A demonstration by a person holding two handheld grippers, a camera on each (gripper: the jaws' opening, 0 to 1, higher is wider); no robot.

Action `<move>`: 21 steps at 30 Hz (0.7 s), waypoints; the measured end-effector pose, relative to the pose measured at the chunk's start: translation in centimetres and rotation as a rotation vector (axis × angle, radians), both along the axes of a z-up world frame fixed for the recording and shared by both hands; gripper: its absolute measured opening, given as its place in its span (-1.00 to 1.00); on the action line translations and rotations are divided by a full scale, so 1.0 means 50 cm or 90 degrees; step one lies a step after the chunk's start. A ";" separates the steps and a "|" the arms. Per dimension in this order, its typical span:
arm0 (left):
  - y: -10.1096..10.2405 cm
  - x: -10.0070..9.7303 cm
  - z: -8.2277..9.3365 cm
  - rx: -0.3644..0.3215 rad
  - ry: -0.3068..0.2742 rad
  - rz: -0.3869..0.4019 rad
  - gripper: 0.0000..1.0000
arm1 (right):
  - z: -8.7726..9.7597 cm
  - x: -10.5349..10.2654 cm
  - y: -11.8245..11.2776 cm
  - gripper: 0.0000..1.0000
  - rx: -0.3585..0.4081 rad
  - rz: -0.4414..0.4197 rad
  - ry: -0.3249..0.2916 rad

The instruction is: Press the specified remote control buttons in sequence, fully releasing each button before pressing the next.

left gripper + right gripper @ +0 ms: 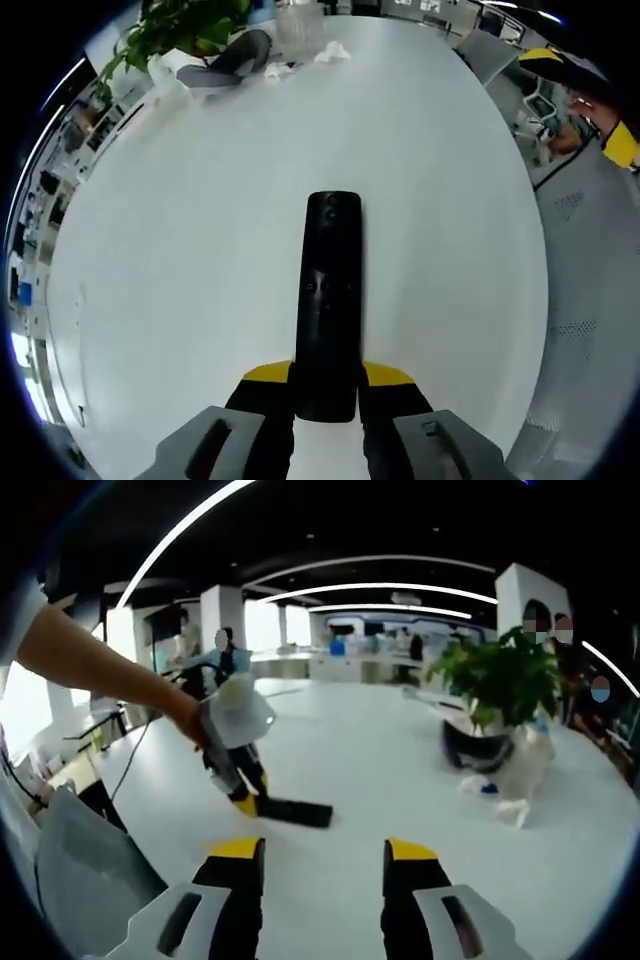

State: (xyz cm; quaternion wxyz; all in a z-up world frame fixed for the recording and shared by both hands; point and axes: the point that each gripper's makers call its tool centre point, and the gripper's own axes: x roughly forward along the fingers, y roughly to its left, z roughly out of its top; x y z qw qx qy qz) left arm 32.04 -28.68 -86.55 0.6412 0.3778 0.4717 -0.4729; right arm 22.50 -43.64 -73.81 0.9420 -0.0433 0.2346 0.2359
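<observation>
Two grippers: left gripper (325,395) clamps remote (329,300) flat on counter (180,250), steadying it w/ buttons up; right gripper (325,865) open, empty, free to press.

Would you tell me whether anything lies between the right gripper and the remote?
Nothing visible does: bare table lies between the open right gripper and the remote, whose near end the left gripper holds.

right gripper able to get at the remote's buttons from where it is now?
Probably yes. The right gripper is open and empty, with bare table between it and the remote. The left gripper clamps only the near end, leaving the button face uncovered.
</observation>
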 end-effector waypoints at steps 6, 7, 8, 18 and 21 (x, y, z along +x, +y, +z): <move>0.000 -0.016 0.000 0.006 0.001 -0.001 -0.53 | 0.008 -0.001 -0.002 -0.37 0.014 -0.005 -0.004; 0.001 -0.018 0.000 0.008 0.001 0.000 -0.53 | 0.006 -0.002 -0.001 -0.40 0.015 -0.004 0.001; 0.001 -0.020 0.000 0.009 0.001 0.000 -0.53 | 0.005 -0.003 0.001 -0.45 0.016 -0.002 0.005; 0.007 -0.058 0.000 0.007 -0.001 0.013 -0.53 | 0.003 -0.010 0.007 -0.73 -0.001 0.005 0.005; 0.009 -0.074 0.000 0.000 0.000 0.017 -0.53 | 0.003 -0.012 0.005 -0.79 -0.012 0.004 0.001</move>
